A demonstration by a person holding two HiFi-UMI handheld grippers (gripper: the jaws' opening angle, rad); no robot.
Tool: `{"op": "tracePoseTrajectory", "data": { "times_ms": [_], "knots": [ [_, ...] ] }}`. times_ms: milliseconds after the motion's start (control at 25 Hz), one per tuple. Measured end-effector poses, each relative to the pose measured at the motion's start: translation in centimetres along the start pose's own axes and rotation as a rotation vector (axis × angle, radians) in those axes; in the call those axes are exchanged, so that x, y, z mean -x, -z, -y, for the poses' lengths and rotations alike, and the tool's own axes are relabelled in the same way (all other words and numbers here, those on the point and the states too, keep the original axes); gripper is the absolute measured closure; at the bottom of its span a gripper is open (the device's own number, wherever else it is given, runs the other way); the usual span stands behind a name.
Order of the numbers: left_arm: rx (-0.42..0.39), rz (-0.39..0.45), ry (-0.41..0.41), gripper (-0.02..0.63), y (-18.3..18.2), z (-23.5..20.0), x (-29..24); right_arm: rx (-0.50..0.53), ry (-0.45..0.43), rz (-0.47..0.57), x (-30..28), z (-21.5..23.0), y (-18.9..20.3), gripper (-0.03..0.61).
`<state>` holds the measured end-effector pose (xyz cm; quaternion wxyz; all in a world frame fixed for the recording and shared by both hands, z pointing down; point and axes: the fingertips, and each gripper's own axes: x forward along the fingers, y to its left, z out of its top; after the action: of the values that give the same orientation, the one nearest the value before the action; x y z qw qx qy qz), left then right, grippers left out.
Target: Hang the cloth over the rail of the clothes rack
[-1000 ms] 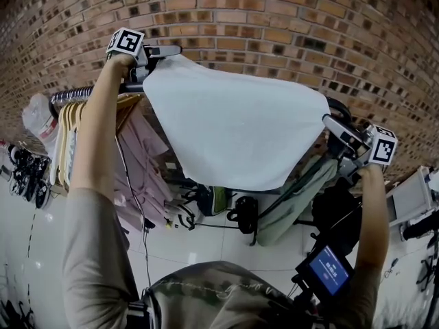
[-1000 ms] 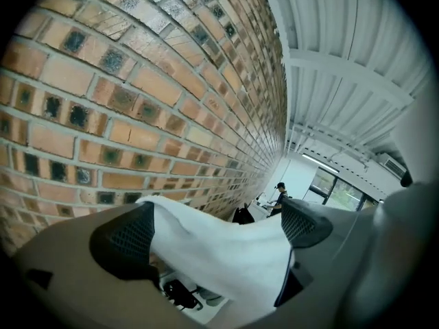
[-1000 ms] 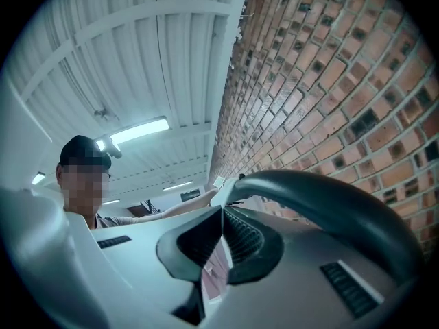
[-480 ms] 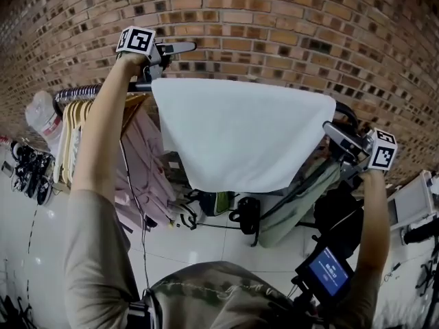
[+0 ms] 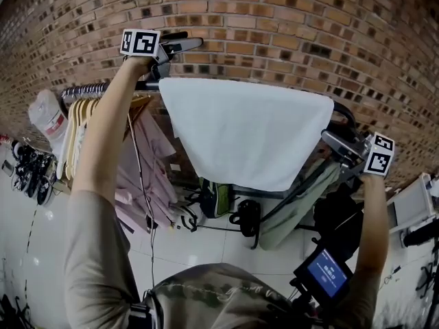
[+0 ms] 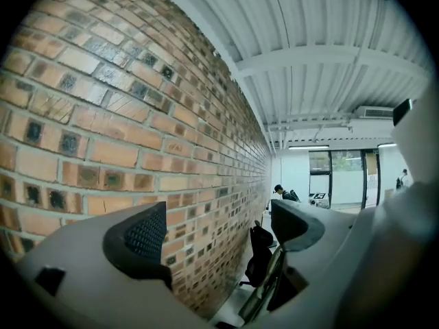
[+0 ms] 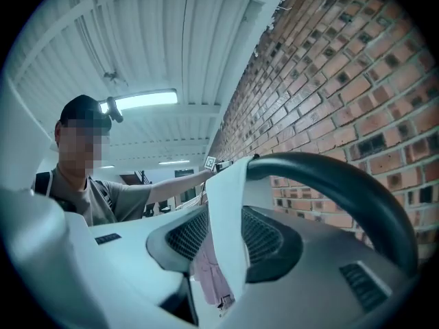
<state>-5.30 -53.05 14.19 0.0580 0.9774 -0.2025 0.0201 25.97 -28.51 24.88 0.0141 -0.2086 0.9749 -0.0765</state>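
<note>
The white cloth (image 5: pixel 247 132) hangs draped over the dark rail (image 5: pixel 86 91) of the clothes rack, its top edge straight along the rail. My left gripper (image 5: pixel 192 41) is held above the cloth's left corner, apart from it; its jaws are closing with nothing between them, only brick wall beyond (image 6: pixel 219 235). My right gripper (image 5: pixel 328 137) is at the cloth's right edge. Its jaws are opening, and the cloth's edge (image 7: pixel 230 204) stands loose between the two pads (image 7: pixel 271 242), beside the rack's curved dark end bar (image 7: pixel 343 184).
A brick wall (image 5: pixel 288 26) runs close behind the rack. Wooden hangers (image 5: pixel 75 125) with pink garments (image 5: pixel 140 177), and a white hat (image 5: pixel 46 118), fill the rail's left. Shoes (image 5: pixel 27 173) line the floor at left. A green garment (image 5: pixel 295 208) and dark bags (image 5: pixel 243 214) sit below.
The cloth has dropped from a raised left corner to lie straight over the rail. The left gripper has moved up and right, clear of it. The right gripper's jaws have parted.
</note>
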Motion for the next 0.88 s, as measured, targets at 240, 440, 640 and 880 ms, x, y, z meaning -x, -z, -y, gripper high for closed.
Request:
{"op": "tracePoseTrajectory", "data": {
  "times_ms": [240, 440, 640, 880],
  "knots": [
    [-0.071, 0.136, -0.086, 0.318, -5.0, 1.1, 1.9, 0.028, 0.07, -0.013, 1.3, 0.0, 0.6, 0.449],
    [-0.083, 0.156, -0.068, 0.609, -5.7, 4.9, 4.1, 0.009, 0.082, 0.009, 2.9, -0.8, 1.0, 0.449],
    [-0.095, 0.115, -0.048, 0.609, -2.9, 10.2, 6.5, 0.034, 0.069, 0.079, 4.1, -2.0, 0.8, 0.451],
    [-0.119, 0.127, -0.11, 0.609, 2.8, 16.8, 10.2, 0.072, 0.004, 0.097, 3.0, -5.6, 1.8, 0.451]
  ]
}}
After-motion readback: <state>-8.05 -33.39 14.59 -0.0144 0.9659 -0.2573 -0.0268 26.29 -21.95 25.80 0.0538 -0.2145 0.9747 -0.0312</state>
